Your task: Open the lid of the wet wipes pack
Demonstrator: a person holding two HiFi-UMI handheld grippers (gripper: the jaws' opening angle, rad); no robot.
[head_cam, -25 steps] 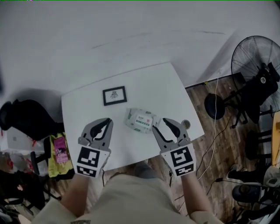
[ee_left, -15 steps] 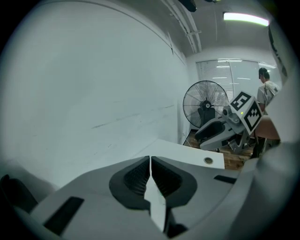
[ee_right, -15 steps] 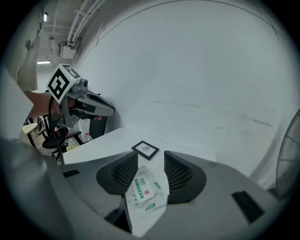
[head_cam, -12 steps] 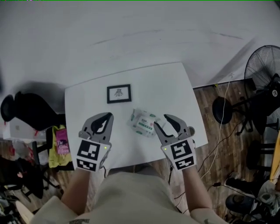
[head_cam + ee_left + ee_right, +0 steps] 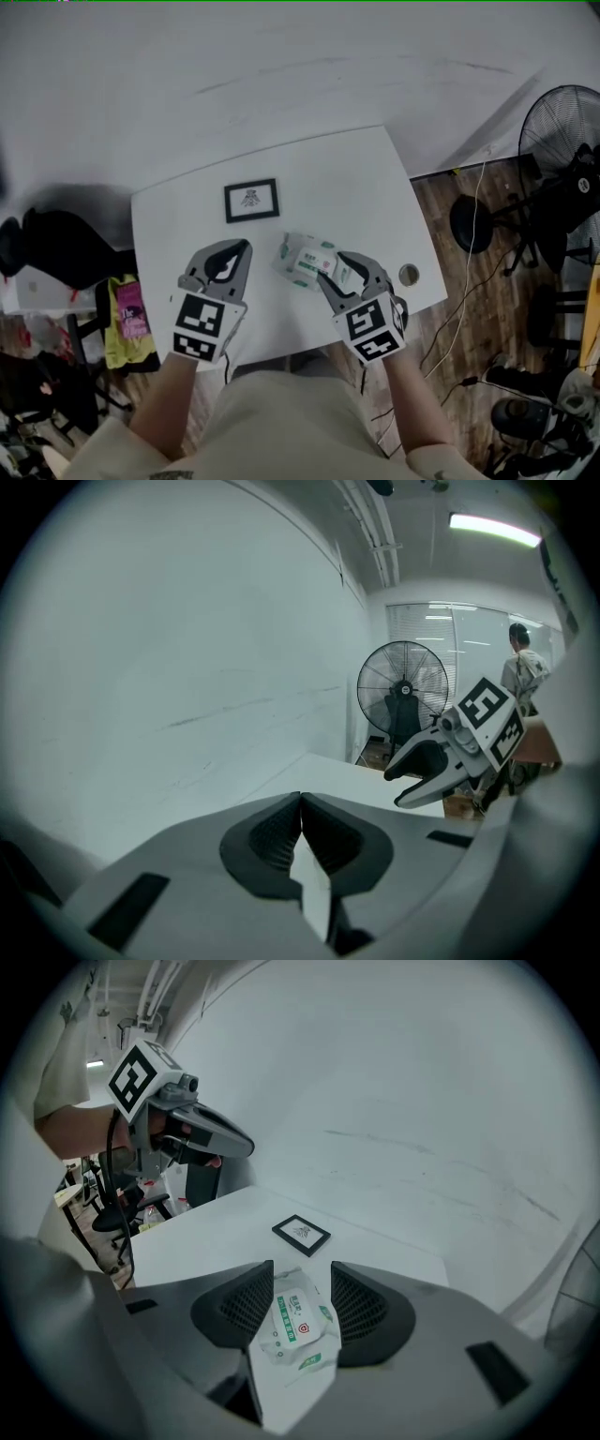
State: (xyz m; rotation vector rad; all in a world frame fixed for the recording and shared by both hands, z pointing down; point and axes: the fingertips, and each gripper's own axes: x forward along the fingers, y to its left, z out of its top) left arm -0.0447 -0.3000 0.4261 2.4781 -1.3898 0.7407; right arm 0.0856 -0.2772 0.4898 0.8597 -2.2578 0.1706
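Moved since the earlier frame: right gripper point(image 5: 336, 269), lowered and brought in to the 4 o'clock edge of the wet wipes pack point(image 5: 305, 260), its fingers point(image 5: 248, 1307) having just been opening wider; left gripper point(image 5: 239, 253), drawn a little nearer at the pack's 8 o'clock. Item: the pack, lying flat near the middle of the white tabletop point(image 5: 356, 187), label up, lid not yet lifted as far as we can tell. A small picture frame point(image 5: 251, 200) lies apart from it at 11 o'clock. Step in hand, as we judge it: approach for the lid. We would steady the soft pack with the left gripper and bring the right in low at the lid's free edge, catching the flap alone, not the wrapper, and lifting in an arc so the pack does not rise with it. Right fingers: spread wide, the pack showing between them, neither pad pressing on it. Left fingers point(image 5: 272, 836): closed together, holding nothing, clear of the pack.
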